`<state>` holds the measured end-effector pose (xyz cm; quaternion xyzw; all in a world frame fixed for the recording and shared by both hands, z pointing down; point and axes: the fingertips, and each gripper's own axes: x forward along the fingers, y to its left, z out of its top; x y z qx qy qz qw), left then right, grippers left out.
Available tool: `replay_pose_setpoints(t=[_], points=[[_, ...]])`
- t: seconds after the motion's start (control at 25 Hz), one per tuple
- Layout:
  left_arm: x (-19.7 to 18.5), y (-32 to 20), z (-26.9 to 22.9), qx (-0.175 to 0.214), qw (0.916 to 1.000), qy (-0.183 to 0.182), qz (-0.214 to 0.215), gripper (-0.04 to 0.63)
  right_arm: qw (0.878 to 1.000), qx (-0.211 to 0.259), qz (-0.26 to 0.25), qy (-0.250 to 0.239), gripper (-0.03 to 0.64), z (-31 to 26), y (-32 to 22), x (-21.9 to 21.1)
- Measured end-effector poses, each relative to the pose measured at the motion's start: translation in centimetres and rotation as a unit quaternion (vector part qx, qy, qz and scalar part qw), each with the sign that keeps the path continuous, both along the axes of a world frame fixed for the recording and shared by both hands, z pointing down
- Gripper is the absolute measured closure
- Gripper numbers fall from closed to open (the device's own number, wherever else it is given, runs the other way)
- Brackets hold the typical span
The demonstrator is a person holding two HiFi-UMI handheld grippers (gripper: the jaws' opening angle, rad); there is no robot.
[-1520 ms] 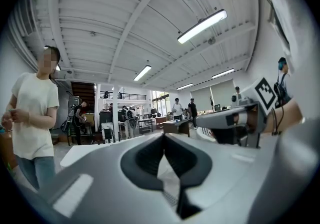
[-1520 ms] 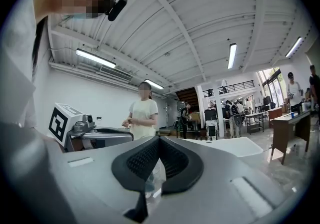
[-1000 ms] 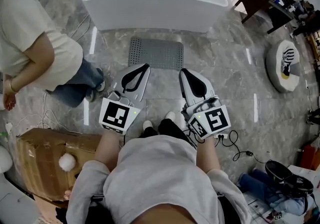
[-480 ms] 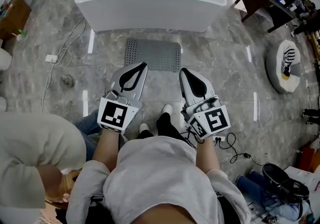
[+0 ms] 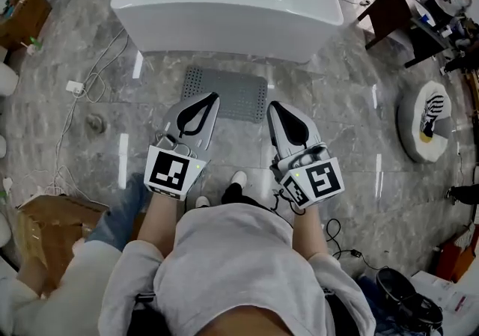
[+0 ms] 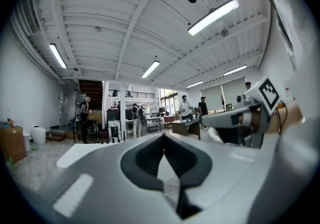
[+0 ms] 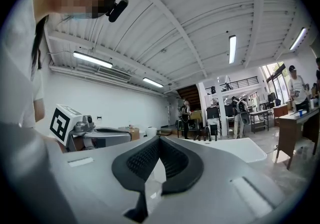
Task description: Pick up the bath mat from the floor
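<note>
The grey perforated bath mat (image 5: 228, 91) lies flat on the marble floor just in front of the white bathtub (image 5: 224, 5). Both grippers are held level above the floor, side by side, pointing toward the tub. The left gripper (image 5: 212, 96) has its tip over the mat's near left part, and its jaws are shut with nothing between them (image 6: 163, 135). The right gripper (image 5: 272, 105) reaches over the mat's near right corner, likewise shut and empty (image 7: 159, 139). The mat does not show in either gripper view.
A cable (image 5: 90, 87) and plug trail across the floor at left. A cardboard box (image 5: 41, 230) and a bystander's jeans leg (image 5: 116, 215) are at lower left. A dark table (image 5: 397, 16) and a round cushion (image 5: 425, 121) stand at right.
Both grippers have come closer to the tub and now overlap the mat's near edge. The bystander has moved from the upper left to the lower left.
</note>
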<state>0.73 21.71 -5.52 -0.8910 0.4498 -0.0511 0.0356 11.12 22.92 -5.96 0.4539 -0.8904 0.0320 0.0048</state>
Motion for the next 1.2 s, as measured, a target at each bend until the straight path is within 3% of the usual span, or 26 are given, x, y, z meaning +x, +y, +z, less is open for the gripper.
replay_pose_setpoints(t=[0.24, 0.4, 0.56, 0.92, 1.2], points=[[2.3, -2.3, 0.0, -0.010, 0.9995, 0.002, -0.029, 0.595, 1.000, 0.002, -0.021, -0.003, 0.617, 0.2, -2.8, 2.7], [3.4, -3.3, 0.1, 0.005, 0.9991, -0.010, -0.041, 0.595, 1.000, 0.001, -0.028, -0.006, 0.617, 0.6, -4.2, 4.2], [4.1, -4.2, 0.7, -0.009, 0.9987, -0.011, -0.048, 0.595, 0.999, -0.005, -0.031, -0.014, 0.617, 1.1, -5.3, 5.1], [3.0, -7.7, 0.9, -0.002, 0.9990, -0.014, -0.042, 0.595, 1.000, -0.009, -0.017, -0.015, 0.617, 1.6, -8.3, 4.7], [0.5, -12.0, 1.5, -0.024, 0.9992, -0.011, -0.029, 0.595, 1.000, -0.017, 0.006, -0.018, 0.617, 2.0, -12.4, 2.7]])
